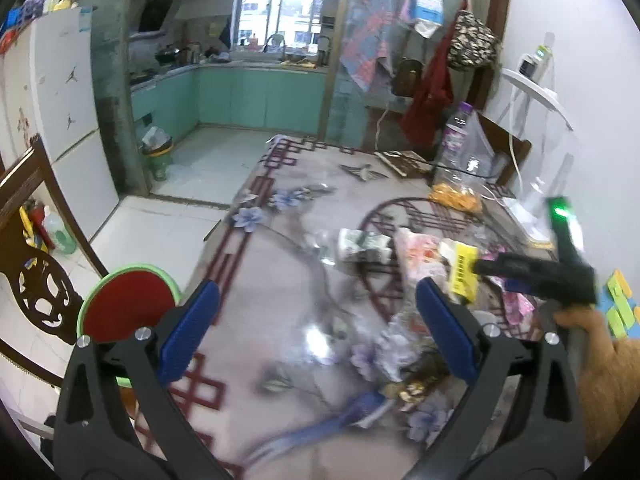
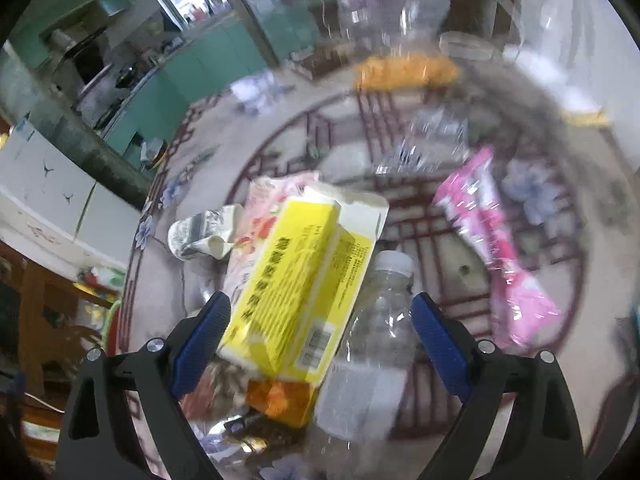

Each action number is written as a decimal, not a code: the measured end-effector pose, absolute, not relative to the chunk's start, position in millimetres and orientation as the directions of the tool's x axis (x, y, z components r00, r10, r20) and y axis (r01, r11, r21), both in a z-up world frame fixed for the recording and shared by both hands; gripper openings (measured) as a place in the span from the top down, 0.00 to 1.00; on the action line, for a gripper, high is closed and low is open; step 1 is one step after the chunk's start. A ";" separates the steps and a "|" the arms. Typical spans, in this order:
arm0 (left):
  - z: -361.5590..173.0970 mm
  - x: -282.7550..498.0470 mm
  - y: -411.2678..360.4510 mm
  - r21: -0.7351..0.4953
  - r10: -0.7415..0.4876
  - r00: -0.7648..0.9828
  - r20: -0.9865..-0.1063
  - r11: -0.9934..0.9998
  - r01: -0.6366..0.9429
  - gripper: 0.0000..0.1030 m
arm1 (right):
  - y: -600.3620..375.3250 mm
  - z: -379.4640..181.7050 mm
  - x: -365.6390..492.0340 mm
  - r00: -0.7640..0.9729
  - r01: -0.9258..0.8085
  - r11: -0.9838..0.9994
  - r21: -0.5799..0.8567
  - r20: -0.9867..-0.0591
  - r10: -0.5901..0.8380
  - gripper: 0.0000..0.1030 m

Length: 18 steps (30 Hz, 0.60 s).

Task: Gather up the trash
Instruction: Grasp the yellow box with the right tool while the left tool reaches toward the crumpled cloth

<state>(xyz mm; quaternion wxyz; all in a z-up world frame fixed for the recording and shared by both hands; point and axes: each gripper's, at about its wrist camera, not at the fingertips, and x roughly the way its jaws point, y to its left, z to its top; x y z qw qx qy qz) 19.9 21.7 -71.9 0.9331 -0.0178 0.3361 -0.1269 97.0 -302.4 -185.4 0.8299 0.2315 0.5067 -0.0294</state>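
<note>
We hold our left gripper (image 1: 318,330) above the patterned worktop (image 1: 280,264), its jaws spread wide with nothing between them; below and to the right of it lies the heap of trash, blurred in this view. Our right gripper (image 2: 320,330) hangs over the same heap with its jaws also wide apart, and we cannot tell whether either finger touches anything; in the left wrist view that gripper (image 1: 476,267) shows side-on at the yellow carton (image 1: 463,276), too blurred to judge contact. Between the right jaws we see the yellow carton (image 2: 298,288) lying tilted across a pale printed wrapper (image 2: 260,216); a clear plastic bottle (image 2: 376,336) with a white cap lies just beside the carton on its right; an orange packet (image 2: 280,400) sits under the carton's near end. A crushed paper cup (image 2: 200,236) lies left of the wrapper; a pink wrapper (image 2: 496,256) lies well to the right. A red-and-green bin (image 1: 128,304) stands beside the worktop's left edge.
</note>
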 end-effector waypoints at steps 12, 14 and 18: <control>-80.1 19.0 -28.0 -0.135 -0.283 0.697 -0.659 0.956 0.261 0.06 | -305.6 -203.6 130.2 0.421 0.211 0.841 0.498 -0.823 0.382 0.66; -85.9 22.7 -36.7 -0.147 -0.294 0.678 -0.674 0.952 0.267 0.06 | -303.2 -196.0 131.8 0.427 0.174 0.866 0.469 -0.828 0.363 0.69; -97.6 33.9 -54.0 -0.149 -0.311 0.648 -0.695 0.944 0.294 0.06 | -311.0 -177.0 122.6 0.480 0.129 0.872 0.472 -0.799 0.362 0.69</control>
